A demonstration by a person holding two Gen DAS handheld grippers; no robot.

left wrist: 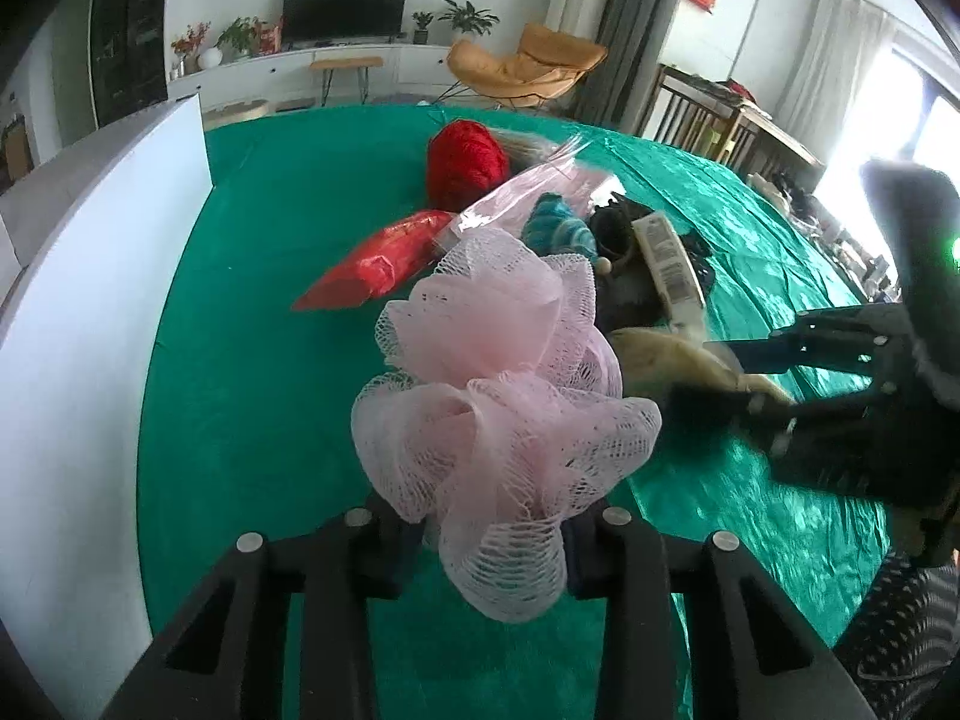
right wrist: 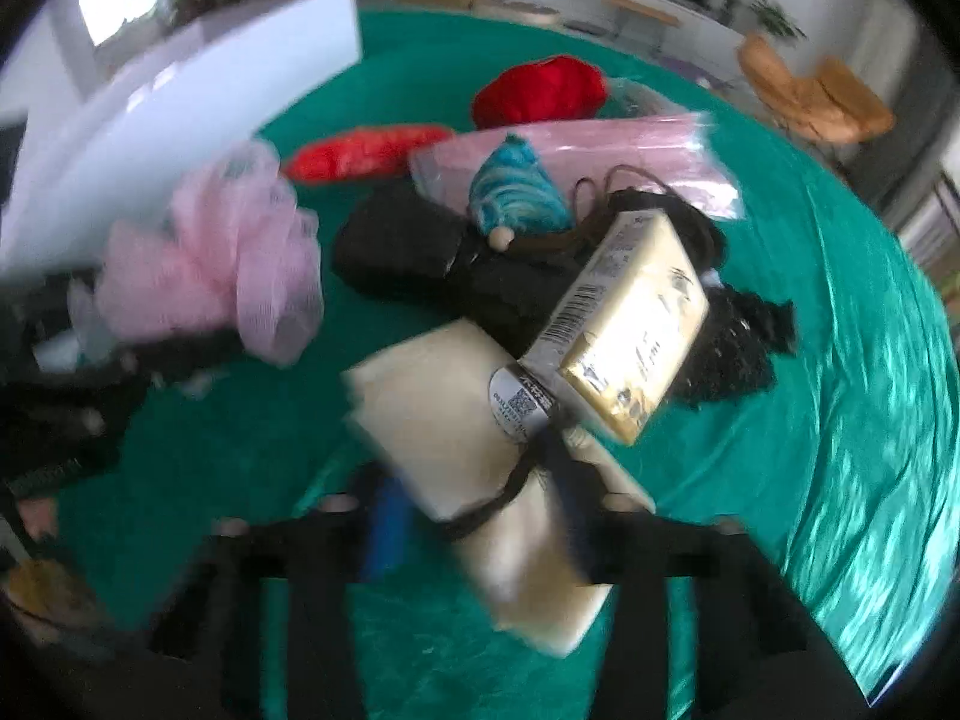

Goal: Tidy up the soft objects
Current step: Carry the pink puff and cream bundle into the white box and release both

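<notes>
The left gripper (left wrist: 492, 534) has its fingers closed on a pink mesh bath pouf (left wrist: 504, 396), which bulges out above and below the pinch and hangs clear of the green cloth covering the bench (left wrist: 252, 276). The right gripper (right wrist: 480, 534) has its fingers clamped on a cream-coloured folded cloth bundle (right wrist: 444, 420) bound by a dark band with a round label; this picture is blurred, so the pads themselves are hard to make out. In the left wrist view the right gripper (left wrist: 762, 384) reaches in from the right edge with the same cream bundle at its tips. The remaining soft things lie in a heap near the middle of the bench: a red ball of yarn (left wrist: 465, 165) at the far side, a red crinkly packet (left wrist: 375, 264) nearer the left, a pink item in a clear plastic bag (left wrist: 540, 192), a blue and white striped yarn piece (left wrist: 558, 228), black fabric (right wrist: 420, 252) beneath them, and a yellowish pack with a barcode (right wrist: 630, 318) leaning on the black fabric just beside the cream bundle. A white board (left wrist: 90, 276) stands along the bench's left edge.
</notes>
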